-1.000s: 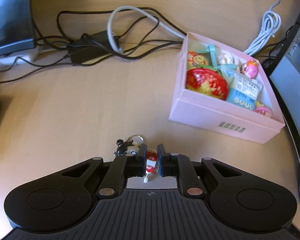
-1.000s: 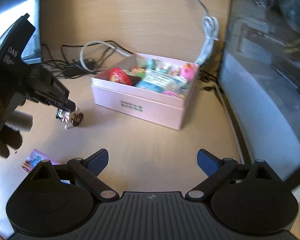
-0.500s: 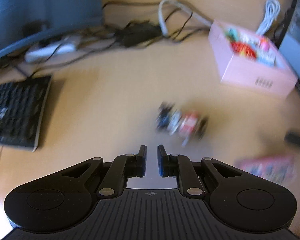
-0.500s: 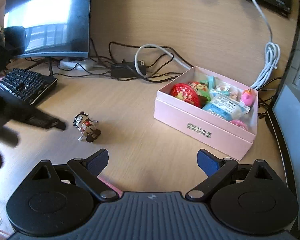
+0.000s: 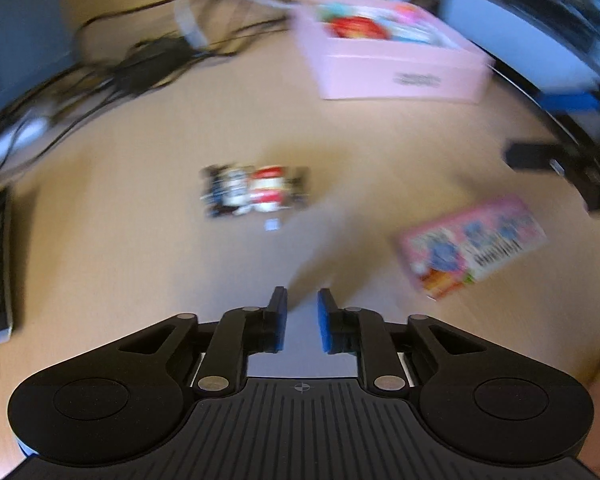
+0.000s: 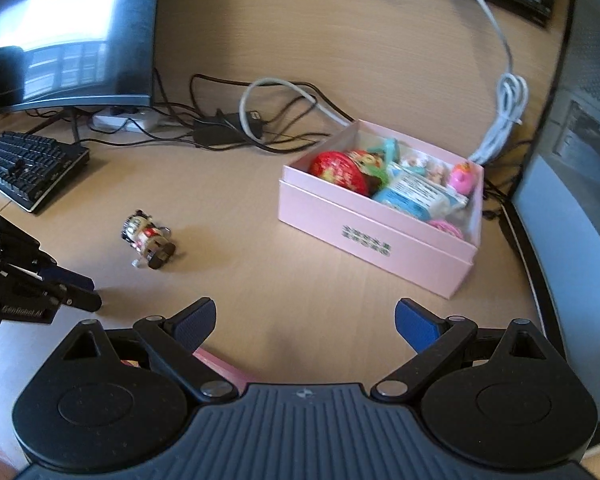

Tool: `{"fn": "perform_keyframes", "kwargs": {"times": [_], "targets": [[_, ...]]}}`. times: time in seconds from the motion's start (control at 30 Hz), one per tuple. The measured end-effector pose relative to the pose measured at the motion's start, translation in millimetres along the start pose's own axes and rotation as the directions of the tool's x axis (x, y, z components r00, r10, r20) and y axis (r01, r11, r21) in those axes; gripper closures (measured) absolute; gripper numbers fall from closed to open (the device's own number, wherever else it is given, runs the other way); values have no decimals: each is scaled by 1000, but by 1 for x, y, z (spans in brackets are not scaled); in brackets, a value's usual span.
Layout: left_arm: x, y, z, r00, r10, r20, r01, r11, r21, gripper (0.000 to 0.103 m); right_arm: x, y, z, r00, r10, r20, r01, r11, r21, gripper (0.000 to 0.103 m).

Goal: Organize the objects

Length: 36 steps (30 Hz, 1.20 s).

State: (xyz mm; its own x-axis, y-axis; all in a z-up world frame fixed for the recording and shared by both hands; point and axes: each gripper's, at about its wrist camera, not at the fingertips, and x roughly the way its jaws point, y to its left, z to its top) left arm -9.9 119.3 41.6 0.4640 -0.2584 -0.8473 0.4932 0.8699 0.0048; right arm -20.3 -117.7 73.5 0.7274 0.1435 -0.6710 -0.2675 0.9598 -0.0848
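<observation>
Left gripper [image 5: 302, 316]: narrowly parted, empty. Wind-up toy figure [image 6: 147, 239] lying on desk [image 6: 260, 288], well left of pink box [image 6: 374, 240]. Right gripper [image 6: 304, 320]: wide apart, empty. Step, apparently: between picks. Next: grasp figure, place in box.

The left black two-finger gripper [image 5: 302, 316] is hovering with its blue-padded fingers [image 5: 279, 322] nearly together (a narrow gap showing, nothing between them). The right black two-finger gripper [image 6: 305, 319] is holding its jaws spread wide, empty.
</observation>
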Motion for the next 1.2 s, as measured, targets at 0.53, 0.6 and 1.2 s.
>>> {"fn": "perform_keyframes", "kwargs": {"times": [0.53, 0.6, 1.2], "targets": [[-16, -83, 53, 988, -153, 12, 128, 865, 485, 79, -33, -48, -31, 994, -106, -14, 107, 988, 109, 5], [-15, -49, 65, 995, -96, 36, 87, 973, 215, 79, -38, -52, -37, 994, -111, -12, 112, 985, 129, 5], [25, 81, 70, 996, -2, -88, -72, 546, -834, 76, -21, -66, -41, 996, -83, -32, 88, 975, 206, 5]]}}
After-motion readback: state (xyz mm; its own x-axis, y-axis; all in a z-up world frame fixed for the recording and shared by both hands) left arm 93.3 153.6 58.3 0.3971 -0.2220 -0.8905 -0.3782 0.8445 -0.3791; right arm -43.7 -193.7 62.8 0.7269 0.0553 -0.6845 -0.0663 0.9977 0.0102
